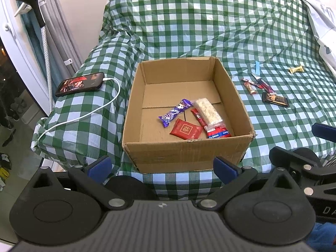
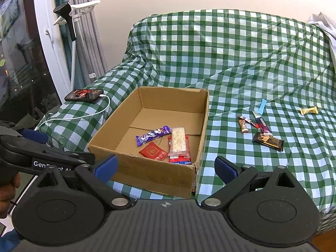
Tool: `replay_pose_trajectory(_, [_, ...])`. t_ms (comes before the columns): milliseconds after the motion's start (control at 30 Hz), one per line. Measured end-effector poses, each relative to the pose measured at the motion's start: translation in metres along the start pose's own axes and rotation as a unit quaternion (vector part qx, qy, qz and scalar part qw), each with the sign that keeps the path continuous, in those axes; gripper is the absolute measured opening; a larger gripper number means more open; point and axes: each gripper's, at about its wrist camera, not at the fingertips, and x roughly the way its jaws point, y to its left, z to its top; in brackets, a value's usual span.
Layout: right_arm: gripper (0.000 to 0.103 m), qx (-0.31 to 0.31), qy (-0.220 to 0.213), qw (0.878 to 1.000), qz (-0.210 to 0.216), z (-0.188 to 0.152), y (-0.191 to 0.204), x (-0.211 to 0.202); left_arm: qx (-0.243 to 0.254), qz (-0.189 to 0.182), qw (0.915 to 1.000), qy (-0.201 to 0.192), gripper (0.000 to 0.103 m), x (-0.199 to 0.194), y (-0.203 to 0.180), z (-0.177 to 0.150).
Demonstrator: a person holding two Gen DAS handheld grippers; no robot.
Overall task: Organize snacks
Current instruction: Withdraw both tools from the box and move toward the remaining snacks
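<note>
An open cardboard box (image 1: 182, 153) (image 2: 147, 170) sits on the green checked cloth. Inside lie a purple bar (image 1: 175, 112) (image 2: 152, 136), a red packet (image 1: 185, 129) (image 2: 154, 151), a white rice bar (image 1: 208, 111) (image 2: 178, 139) and a red wrapper (image 1: 216, 133) (image 2: 180, 159) under it. On the cloth to the right of the box lie a dark chocolate bar (image 1: 275, 100) (image 2: 268, 141), small red bars (image 1: 257, 84) (image 2: 252, 122), a blue stick (image 1: 257, 66) (image 2: 261, 106) and a gold candy (image 1: 296, 69) (image 2: 308, 110). My left gripper (image 1: 162, 167) and right gripper (image 2: 166, 166) hover open and hold nothing, before the box's near wall.
A phone (image 1: 80, 84) (image 2: 85, 95) on a white charging cable (image 1: 84, 115) lies left of the box. A window, curtains and a black handheld device (image 1: 31, 2) stand at the far left. White fabric (image 1: 321, 16) lies at the far right.
</note>
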Motion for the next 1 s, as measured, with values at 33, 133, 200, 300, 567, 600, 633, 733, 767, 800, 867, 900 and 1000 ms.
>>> replay_pose_trajectory(33, [0.098, 0.001, 0.001, 1.000, 0.000, 0.000, -0.001, 0.001, 0.001, 0.000, 1.0000, 0.001, 0.103, 0.000, -0.001, 0.001])
replay_pose_trajectory(133, [0.098, 0.007, 0.002, 1.000, 0.001, -0.001, -0.005, 0.003, 0.004, 0.001, 1.0000, 0.004, 0.103, 0.002, -0.003, 0.002])
replay_pose_trajectory(200, [0.098, 0.011, 0.003, 1.000, 0.001, -0.001, -0.007, 0.005, 0.007, 0.001, 1.0000, 0.006, 0.103, 0.003, -0.005, 0.003])
replay_pose_trajectory(300, [0.098, 0.017, 0.004, 1.000, 0.000, -0.002, -0.010, 0.006, 0.009, 0.000, 0.9999, 0.009, 0.103, 0.006, -0.007, 0.005])
replay_pose_trajectory(567, [0.098, 0.036, 0.005, 0.999, -0.007, -0.003, -0.022, 0.011, 0.018, -0.003, 0.9997, 0.017, 0.103, 0.013, -0.019, 0.014])
replay_pose_trajectory(600, [0.098, 0.038, 0.006, 0.999, -0.009, -0.003, -0.026, 0.011, 0.019, -0.005, 0.9996, 0.019, 0.103, 0.014, -0.021, 0.016])
replay_pose_trajectory(633, [0.098, 0.042, 0.005, 0.999, -0.011, -0.002, -0.029, 0.012, 0.021, -0.008, 0.9995, 0.021, 0.103, 0.016, -0.024, 0.019])
replay_pose_trajectory(733, [0.099, 0.054, 0.001, 0.998, -0.022, -0.002, -0.045, 0.010, 0.022, -0.018, 0.9991, 0.030, 0.103, 0.022, -0.033, 0.032])
replay_pose_trajectory(767, [0.099, 0.058, -0.001, 0.998, -0.030, -0.003, -0.052, 0.010, 0.023, -0.020, 0.9991, 0.031, 0.103, 0.024, -0.038, 0.037])
replay_pose_trajectory(800, [0.099, 0.063, -0.003, 0.997, -0.037, -0.004, -0.058, 0.010, 0.024, -0.022, 0.9990, 0.031, 0.103, 0.026, -0.042, 0.042])
replay_pose_trajectory(867, [0.099, 0.081, -0.007, 0.995, -0.054, -0.006, -0.076, 0.009, 0.031, -0.026, 0.9987, 0.032, 0.103, 0.031, -0.054, 0.052])
replay_pose_trajectory(900, [0.099, 0.090, -0.008, 0.994, -0.063, -0.007, -0.085, 0.008, 0.035, -0.028, 0.9985, 0.033, 0.103, 0.035, -0.061, 0.058])
replay_pose_trajectory(1000, [0.099, 0.117, -0.009, 0.989, -0.089, -0.013, -0.115, 0.007, 0.047, -0.030, 0.9977, 0.037, 0.103, 0.048, -0.082, 0.073])
